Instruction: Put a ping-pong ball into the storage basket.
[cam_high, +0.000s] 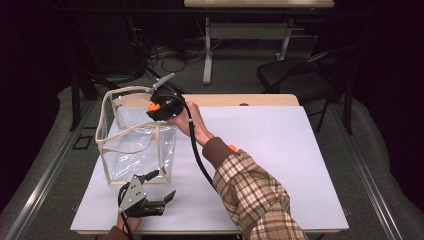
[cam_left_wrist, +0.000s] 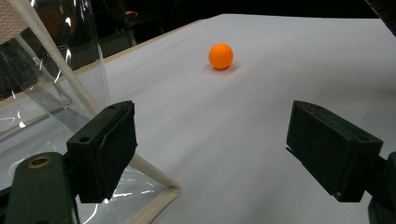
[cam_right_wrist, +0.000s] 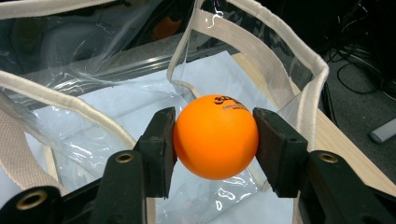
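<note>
gripping an orange ball (cam_right_wrist: 215, 136), the right claw (cam_right_wrist: 215, 140) hovers over the clear bag (cam_right_wrist: 299, 88).

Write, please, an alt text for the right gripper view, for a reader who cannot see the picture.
The right gripper holds an orange ball between its two black jaws, above the open top of a clear plastic bag with cream fabric edging. Through the bag shows the white table cover; the ball carries small dark print near its top.
</note>
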